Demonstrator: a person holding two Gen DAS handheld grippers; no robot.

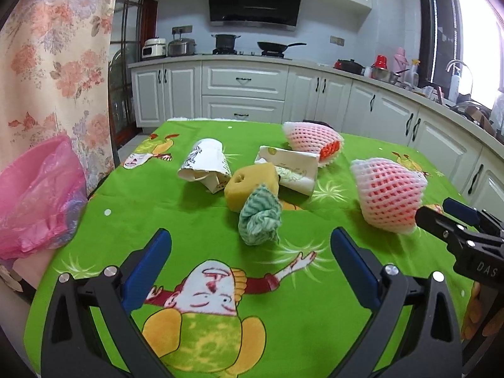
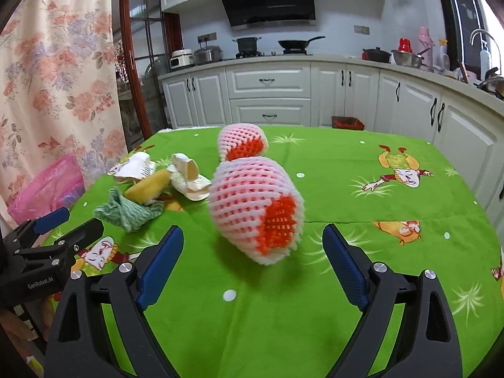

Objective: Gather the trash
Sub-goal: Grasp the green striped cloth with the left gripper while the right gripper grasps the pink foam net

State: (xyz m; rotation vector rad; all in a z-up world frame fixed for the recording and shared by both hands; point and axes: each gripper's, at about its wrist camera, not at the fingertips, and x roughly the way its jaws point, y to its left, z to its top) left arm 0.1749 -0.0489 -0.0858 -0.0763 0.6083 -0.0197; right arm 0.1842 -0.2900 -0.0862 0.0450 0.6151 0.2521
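Observation:
Trash lies on the green cartoon tablecloth (image 1: 176, 217). My left gripper (image 1: 250, 236) is open, its blue pads wide apart, just short of a crumpled green-and-white rag (image 1: 260, 220). Behind the rag are a yellow sponge (image 1: 252, 186) and two crushed paper cups (image 1: 204, 163) (image 1: 293, 170). My right gripper (image 2: 253, 232) is open too. A pink-and-orange foam fruit net (image 2: 255, 208) sits between its fingertips without touching the pads. A second foam net (image 2: 242, 145) lies farther back. A pink plastic bag (image 1: 37, 195) hangs at the table's left edge.
Each gripper shows in the other's view: the right gripper (image 1: 441, 217) at the right edge, the left gripper (image 2: 69, 223) at the lower left. A floral curtain (image 1: 53, 63) hangs on the left. White kitchen cabinets (image 1: 242, 91) run behind the table.

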